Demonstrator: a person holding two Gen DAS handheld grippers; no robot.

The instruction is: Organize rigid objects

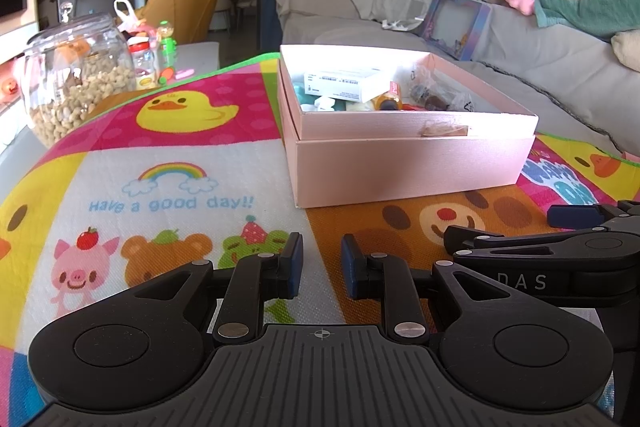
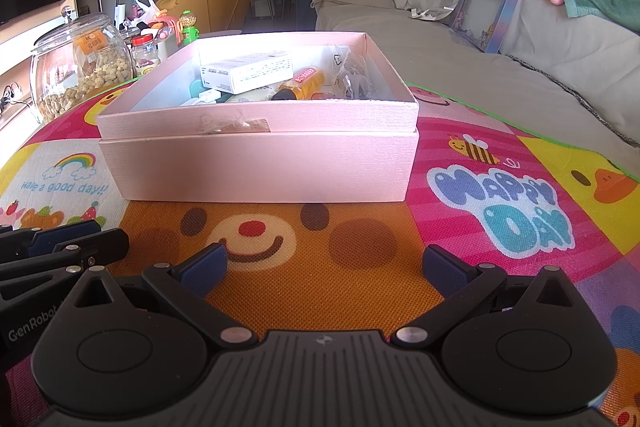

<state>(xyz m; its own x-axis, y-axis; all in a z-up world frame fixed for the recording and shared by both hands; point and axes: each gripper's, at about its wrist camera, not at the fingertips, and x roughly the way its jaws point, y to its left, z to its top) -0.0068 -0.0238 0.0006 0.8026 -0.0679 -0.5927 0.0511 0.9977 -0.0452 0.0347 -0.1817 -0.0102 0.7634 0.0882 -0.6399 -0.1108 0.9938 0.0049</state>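
Note:
A pink cardboard box (image 1: 408, 167) (image 2: 256, 167) sits nested in its lid on a colourful cartoon mat (image 1: 168, 163) (image 2: 500, 203). Inside lie a white carton (image 1: 348, 85) (image 2: 248, 69), an amber bottle (image 1: 388, 101) (image 2: 304, 85), a clear plastic bag (image 1: 440, 89) (image 2: 352, 75) and small pale items. My left gripper (image 1: 320, 267) rests low on the mat before the box, jaws narrowly apart and empty. My right gripper (image 2: 324, 267) is wide open and empty in front of the box; it also shows in the left wrist view (image 1: 560, 227).
A glass jar of peanuts (image 1: 76, 79) (image 2: 80, 67) and small bottles (image 1: 146, 63) (image 2: 146, 57) stand left of the box beyond the mat. A grey sofa (image 1: 520, 67) (image 2: 520, 67) with toys and a window box (image 1: 456, 23) (image 2: 486, 15) lies right and behind.

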